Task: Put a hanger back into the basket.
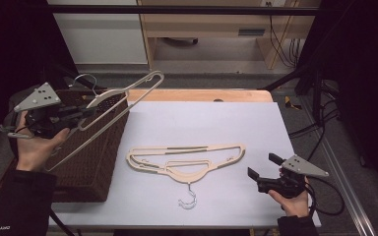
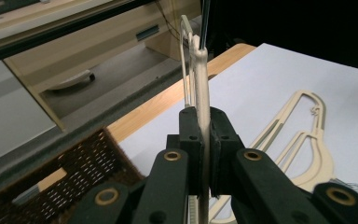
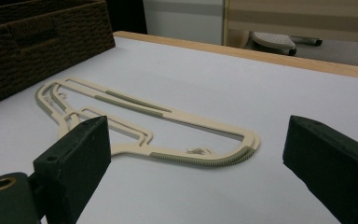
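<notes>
My left gripper [image 1: 89, 112] [image 2: 204, 121] is shut on a cream plastic hanger [image 1: 106, 98] [image 2: 200, 70], held tilted in the air above a dark wicker basket [image 1: 88, 162]; its wire hook points toward the back left. A second cream hanger [image 1: 187, 173] [image 3: 135, 108] [image 2: 324, 154] lies flat on the white table top [image 1: 216, 123], its metal hook [image 1: 189, 199] toward the front edge. To that hanger's right, near the front right corner, my right gripper [image 1: 264, 165] [image 3: 200, 144] stands open with nothing between its jaws, which point at the lying hanger's end.
The basket [image 2: 74, 172] [image 3: 37, 42] stands at the table's left side, its rim under the held hanger. A wooden strip [image 1: 202, 94] runs along the table's far edge. Cables [image 1: 325, 123] and a metal frame lie to the right of the table.
</notes>
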`<state>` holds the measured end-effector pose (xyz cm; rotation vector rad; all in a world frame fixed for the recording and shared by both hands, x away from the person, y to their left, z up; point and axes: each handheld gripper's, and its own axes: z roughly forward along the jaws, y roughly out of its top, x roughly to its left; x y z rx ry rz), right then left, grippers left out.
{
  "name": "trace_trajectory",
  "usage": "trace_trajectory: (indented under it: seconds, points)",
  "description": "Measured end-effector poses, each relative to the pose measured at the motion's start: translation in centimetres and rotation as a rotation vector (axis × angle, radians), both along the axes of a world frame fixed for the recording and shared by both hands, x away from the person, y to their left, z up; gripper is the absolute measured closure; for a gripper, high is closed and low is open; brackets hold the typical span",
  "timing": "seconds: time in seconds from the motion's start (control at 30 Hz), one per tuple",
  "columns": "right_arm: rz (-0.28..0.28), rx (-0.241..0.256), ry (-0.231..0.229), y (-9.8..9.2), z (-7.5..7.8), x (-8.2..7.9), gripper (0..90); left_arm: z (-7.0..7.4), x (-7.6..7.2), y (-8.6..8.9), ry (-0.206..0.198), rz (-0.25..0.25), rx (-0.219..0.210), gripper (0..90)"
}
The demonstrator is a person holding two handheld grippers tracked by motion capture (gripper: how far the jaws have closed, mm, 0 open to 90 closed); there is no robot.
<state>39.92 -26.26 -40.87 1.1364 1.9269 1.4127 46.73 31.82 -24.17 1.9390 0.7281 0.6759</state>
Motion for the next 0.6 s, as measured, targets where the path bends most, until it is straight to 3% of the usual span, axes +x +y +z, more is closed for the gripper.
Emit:
trace_trajectory:
  seconds: [0.2, 0.6]
  points:
    - [0.0, -0.003, 0.002, 0.1, 0.0, 0.1, 7.7, -1.0, 0.9, 2.8, 0.015, 0.034, 0.003, 86.0]
    - [-0.003, -0.004, 0.0, 0.0, -0.1, 0.1, 7.6, -2.4, 2.0, 6.1, 0.026, 0.084, 0.027, 85.9]
